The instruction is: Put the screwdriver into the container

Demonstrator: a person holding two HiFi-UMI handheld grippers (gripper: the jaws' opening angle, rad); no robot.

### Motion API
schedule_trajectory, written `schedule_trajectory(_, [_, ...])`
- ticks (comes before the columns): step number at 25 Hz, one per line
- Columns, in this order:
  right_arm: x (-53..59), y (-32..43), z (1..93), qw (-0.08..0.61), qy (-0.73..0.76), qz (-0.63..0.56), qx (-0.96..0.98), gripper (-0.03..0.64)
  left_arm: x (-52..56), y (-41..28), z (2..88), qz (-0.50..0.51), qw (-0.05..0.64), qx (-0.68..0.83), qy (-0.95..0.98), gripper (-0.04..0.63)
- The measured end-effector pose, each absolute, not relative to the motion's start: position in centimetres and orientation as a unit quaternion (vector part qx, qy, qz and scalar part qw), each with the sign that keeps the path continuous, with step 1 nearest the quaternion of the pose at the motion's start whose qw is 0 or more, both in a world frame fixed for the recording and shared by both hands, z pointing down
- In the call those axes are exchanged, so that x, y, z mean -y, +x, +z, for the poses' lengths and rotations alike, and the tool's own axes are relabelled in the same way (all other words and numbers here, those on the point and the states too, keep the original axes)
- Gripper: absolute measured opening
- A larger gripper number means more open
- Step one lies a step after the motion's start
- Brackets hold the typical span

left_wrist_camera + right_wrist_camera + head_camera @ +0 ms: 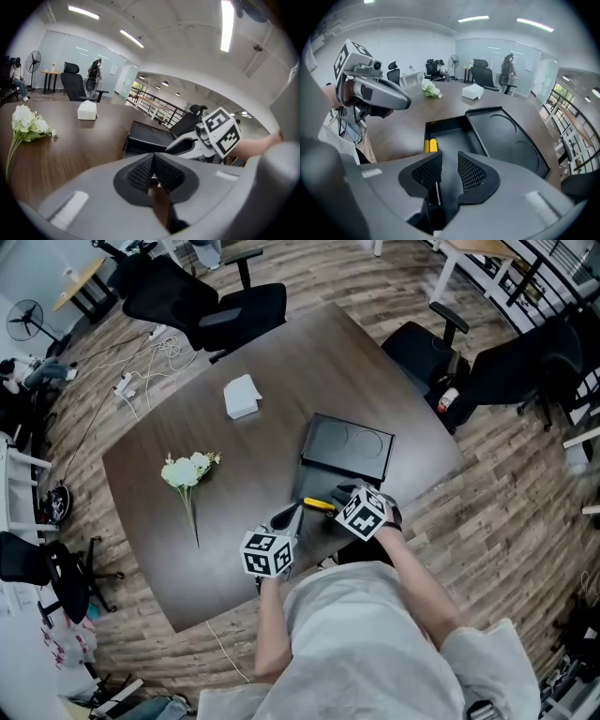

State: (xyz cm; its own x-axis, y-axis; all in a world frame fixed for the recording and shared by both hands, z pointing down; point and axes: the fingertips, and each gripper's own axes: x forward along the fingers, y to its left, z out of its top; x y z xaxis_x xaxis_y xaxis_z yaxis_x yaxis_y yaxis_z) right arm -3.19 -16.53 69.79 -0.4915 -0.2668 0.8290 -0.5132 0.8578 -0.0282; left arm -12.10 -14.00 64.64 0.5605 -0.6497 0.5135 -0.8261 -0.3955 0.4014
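Observation:
A black container (314, 491) stands open at the table's near edge, and its lid (349, 448) lies flat behind it. The screwdriver's yellow handle (318, 504) lies inside at the near left corner. In the right gripper view the handle (430, 145) rests on the container floor (450, 133), and a thin shaft runs back under the left finger. My right gripper (449, 171) hovers over the container with a narrow gap between its pads. In the head view it (341, 495) sits just right of the handle. My left gripper (153, 172) is shut on nothing and held left of the container (147, 136).
White flowers (187, 471) lie on the left of the brown table (244, 456). A white tissue box (242, 396) stands farther back. Black office chairs (211, 298) ring the table, and cables trail across the floor at the far left.

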Motion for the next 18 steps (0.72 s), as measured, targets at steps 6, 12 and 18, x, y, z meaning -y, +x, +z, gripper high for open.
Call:
schedule_trajectory(6, [15.1,-2.0,68.8,0.407,0.262,0.170,0.858,0.095,12.3,-11.3,64.6,0.143,0.317,0.452,0.822,0.054])
schedule_trajectory(12, [14.2,-0.5,67.1,0.357,0.300,0.184,0.865,0.095,10.5,-10.3,65.1,0.155,0.312,0.448,0.823,0.054])
schedule_trajectory(18, [12.6,0.1,66.1,0.302,0.335,0.196,0.871,0.095,9.4,-10.0,64.7,0.155,0.298,0.454,0.825,0.055])
